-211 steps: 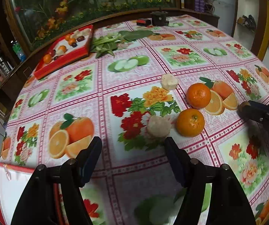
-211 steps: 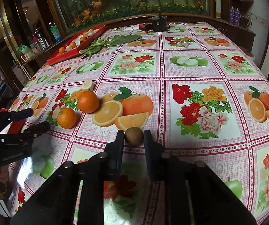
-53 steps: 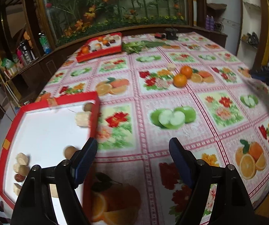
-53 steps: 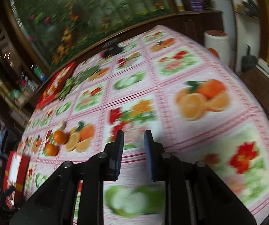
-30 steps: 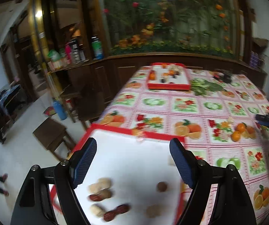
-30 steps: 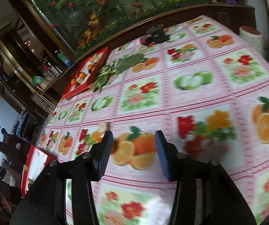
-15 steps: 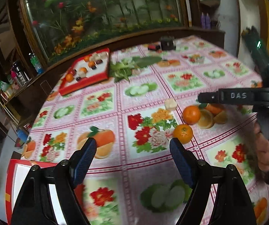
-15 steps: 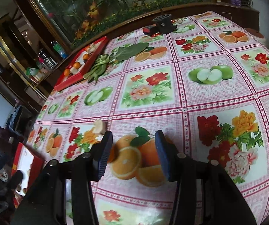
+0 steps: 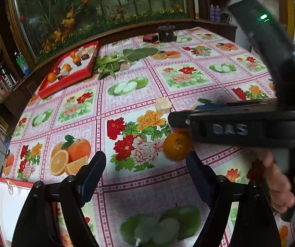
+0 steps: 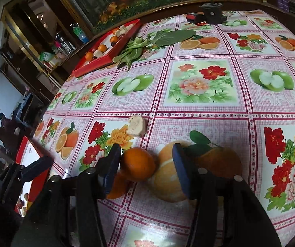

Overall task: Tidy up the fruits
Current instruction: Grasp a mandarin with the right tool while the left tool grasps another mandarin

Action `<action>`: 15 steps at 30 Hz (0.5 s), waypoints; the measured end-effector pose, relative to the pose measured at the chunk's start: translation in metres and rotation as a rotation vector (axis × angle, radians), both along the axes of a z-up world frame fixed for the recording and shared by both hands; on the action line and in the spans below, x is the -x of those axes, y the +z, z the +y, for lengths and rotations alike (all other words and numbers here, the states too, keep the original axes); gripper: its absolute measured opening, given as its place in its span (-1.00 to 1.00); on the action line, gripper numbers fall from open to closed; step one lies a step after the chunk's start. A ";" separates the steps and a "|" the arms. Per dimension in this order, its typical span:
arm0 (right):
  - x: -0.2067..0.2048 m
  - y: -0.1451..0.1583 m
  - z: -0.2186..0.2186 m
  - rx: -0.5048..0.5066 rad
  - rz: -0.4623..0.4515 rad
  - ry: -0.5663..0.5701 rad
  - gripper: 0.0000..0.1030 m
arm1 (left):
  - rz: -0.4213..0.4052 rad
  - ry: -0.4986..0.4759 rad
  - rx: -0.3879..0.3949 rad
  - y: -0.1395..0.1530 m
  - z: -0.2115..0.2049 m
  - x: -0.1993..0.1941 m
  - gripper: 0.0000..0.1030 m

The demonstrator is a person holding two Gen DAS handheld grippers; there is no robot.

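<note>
My right gripper [image 10: 145, 160], jaws opening w/ nothing clamped, straddles firm, slick-skinned orange [image 10: 138, 163]; I'd pinch its widest middle, gently.

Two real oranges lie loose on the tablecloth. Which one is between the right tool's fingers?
The farther orange, nearer the pale chunk, sits inside the right tool, whose jaws are opening. The other orange lies outside it.

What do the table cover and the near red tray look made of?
Tablecloth: looks like glossy vinyl or oilcloth, with a printed fruit-and-flower pattern and soft light sheen.
Near red tray: probably plastic or lacquered, with a smooth white floor and a red rim; cannot tell which.
</note>
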State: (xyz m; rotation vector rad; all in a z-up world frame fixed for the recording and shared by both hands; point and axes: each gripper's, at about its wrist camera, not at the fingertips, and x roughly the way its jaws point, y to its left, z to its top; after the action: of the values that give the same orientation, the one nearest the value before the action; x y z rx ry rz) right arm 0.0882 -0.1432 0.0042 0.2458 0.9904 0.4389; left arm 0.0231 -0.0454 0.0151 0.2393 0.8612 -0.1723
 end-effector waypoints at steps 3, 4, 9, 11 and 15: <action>0.002 -0.001 0.002 -0.040 0.044 0.058 -0.20 | 0.010 0.000 0.002 -0.004 -0.002 0.000 0.55; 0.002 -0.002 0.002 -0.042 0.054 0.061 -0.26 | 0.009 0.005 0.003 -0.005 -0.003 -0.002 0.55; -0.001 0.001 -0.017 -0.052 0.061 -0.014 -0.26 | 0.004 0.012 0.049 -0.004 -0.012 -0.010 0.55; -0.003 0.006 -0.032 -0.073 0.051 -0.076 -0.26 | 0.003 0.006 0.044 -0.005 -0.020 -0.014 0.55; -0.006 0.008 -0.058 -0.108 0.044 -0.190 -0.27 | 0.016 0.003 0.063 -0.010 -0.028 -0.017 0.55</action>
State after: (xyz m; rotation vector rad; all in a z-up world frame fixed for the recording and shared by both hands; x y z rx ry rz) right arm 0.0942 -0.2015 0.0119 0.4451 0.9774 0.3146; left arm 0.0404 -0.0734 0.0047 0.1780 0.8707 -0.1986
